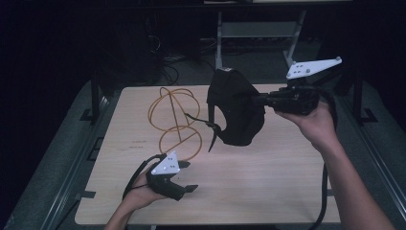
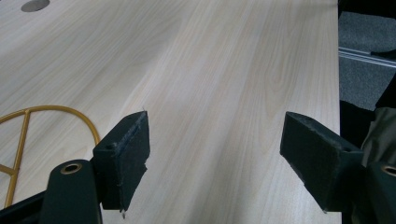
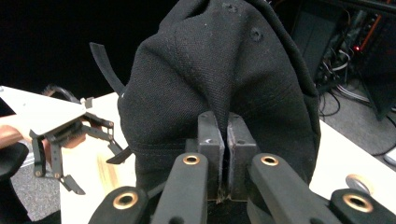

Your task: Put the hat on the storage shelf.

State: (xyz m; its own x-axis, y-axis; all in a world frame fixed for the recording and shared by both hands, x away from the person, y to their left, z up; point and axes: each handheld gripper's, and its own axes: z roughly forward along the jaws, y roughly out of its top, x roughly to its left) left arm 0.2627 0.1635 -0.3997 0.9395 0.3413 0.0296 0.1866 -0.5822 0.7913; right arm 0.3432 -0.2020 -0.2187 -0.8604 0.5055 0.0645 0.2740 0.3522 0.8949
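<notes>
Overhead, right gripper (image 1: 261,99) fingers pinch the black cap (image 1: 234,108) aloft, perhaps clear of the wire stand (image 1: 177,122); left gripper (image 1: 186,177) fingers released near the table's (image 1: 268,191) front edge

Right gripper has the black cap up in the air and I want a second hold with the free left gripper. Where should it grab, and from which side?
Probably the cap's lower rim beside the dangling strap. That edge hangs free toward the open left gripper, and it is thin fabric that the jaws can pinch. Come up from below on the left, clear of the orange wire stand. The right gripper already pinches a fold on the far side.
</notes>
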